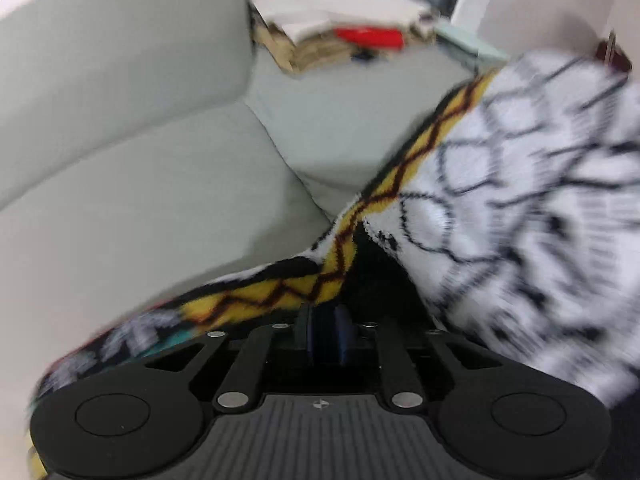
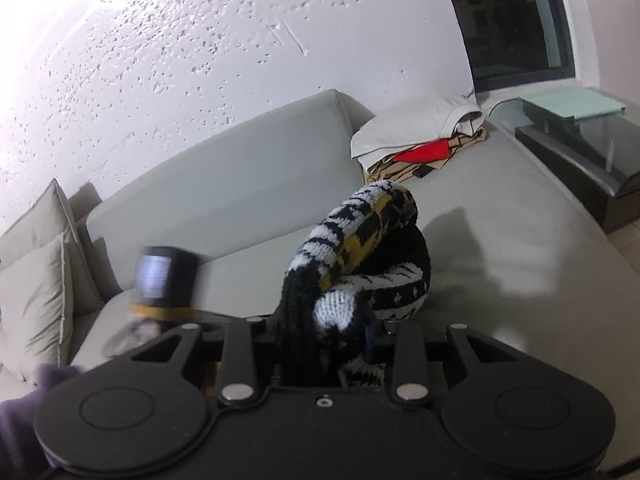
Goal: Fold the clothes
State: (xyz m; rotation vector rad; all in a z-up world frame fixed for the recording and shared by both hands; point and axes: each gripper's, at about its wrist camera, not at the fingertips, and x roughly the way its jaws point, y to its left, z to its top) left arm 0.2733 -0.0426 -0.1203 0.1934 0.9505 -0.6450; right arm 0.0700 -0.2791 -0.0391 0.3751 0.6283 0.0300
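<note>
A knitted sweater (image 1: 500, 208), white with black lines and a yellow zigzag band, hangs blurred across the right and bottom of the left wrist view. My left gripper (image 1: 328, 320) is shut on its yellow-banded edge, above the grey sofa seat (image 1: 180, 208). In the right wrist view the same sweater (image 2: 360, 256) bunches up in a black, white and yellow roll. My right gripper (image 2: 344, 332) is shut on this bunch, its fingertips hidden by the knit. The other gripper's camera block (image 2: 164, 280) appears blurred at the left.
A pile of clothes (image 2: 420, 136), white, tan and red, lies at the sofa's far end. Grey cushions (image 2: 40, 280) lean at the left. A glass side table (image 2: 580, 128) stands at the right under a dark window. A gloved hand (image 2: 24, 412) shows at the lower left.
</note>
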